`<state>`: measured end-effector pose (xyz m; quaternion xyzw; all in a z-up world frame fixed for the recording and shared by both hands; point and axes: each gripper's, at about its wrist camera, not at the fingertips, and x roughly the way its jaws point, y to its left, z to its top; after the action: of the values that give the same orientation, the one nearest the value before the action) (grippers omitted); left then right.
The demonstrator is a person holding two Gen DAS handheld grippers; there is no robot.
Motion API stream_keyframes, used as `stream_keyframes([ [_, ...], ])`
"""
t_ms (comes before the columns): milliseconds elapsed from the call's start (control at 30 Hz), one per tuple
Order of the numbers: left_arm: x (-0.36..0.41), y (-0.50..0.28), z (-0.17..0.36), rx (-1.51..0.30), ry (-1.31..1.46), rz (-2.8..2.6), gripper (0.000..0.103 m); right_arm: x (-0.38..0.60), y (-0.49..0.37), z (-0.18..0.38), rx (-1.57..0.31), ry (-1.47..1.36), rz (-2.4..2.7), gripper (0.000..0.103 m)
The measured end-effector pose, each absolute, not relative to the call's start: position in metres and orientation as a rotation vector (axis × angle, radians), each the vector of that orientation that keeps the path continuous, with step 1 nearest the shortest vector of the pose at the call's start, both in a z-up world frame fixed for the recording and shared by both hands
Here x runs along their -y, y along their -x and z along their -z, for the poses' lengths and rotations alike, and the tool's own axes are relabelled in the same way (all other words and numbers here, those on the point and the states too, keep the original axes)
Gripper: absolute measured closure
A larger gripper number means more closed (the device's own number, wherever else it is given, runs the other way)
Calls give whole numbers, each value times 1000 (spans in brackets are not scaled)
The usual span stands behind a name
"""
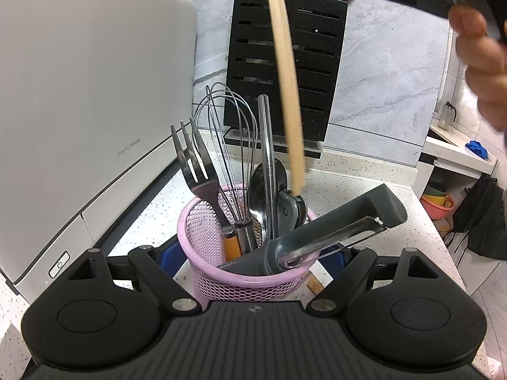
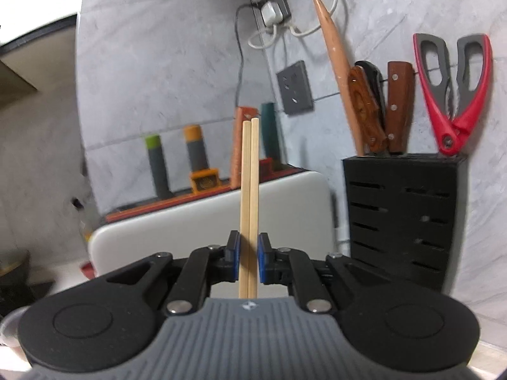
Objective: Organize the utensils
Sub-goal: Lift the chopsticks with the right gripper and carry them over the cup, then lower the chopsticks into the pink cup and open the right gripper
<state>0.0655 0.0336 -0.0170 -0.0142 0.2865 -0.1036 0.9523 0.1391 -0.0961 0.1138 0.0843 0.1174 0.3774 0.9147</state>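
The white appliance (image 1: 79,110) fills the left of the counter (image 1: 364,196), its top cut off by the frame. Behind, one black knife block (image 2: 402,218) stands against the wall, its lower edge hidden; it holds three knife handles, one wooden rod and one pair of red scissors (image 2: 450,95). The pink mesh holder (image 1: 247,272), near the counter's front edge, sits between the left gripper (image 1: 252,262) fingers, whose tips are hidden, so contact cannot be told. It holds one fork, one whisk, one peeler and more, overlapping. The right gripper (image 2: 248,256) pinches two chopsticks (image 2: 249,190) upright; they show blurred above the holder.
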Motion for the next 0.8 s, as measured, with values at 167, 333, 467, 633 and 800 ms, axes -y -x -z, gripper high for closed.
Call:
stream_keyframes([
  [167, -32, -66, 16, -584, 30, 205, 4, 101, -132, -89, -209, -243, -802, 95],
  [333, -31, -67, 17, -587, 30, 202, 4, 106, -125, -64, -164, -285, -813, 95],
  [467, -32, -67, 16, -591, 33, 201, 4, 106, -114, -50, -122, -246, -798, 95],
  [633, -32, -67, 17, -590, 36, 195, 4, 114, -108, -35, -139, -258, -810, 95],
  [800, -32, -67, 17, -591, 36, 196, 4, 121, -100, -22, -181, -263, -837, 95],
])
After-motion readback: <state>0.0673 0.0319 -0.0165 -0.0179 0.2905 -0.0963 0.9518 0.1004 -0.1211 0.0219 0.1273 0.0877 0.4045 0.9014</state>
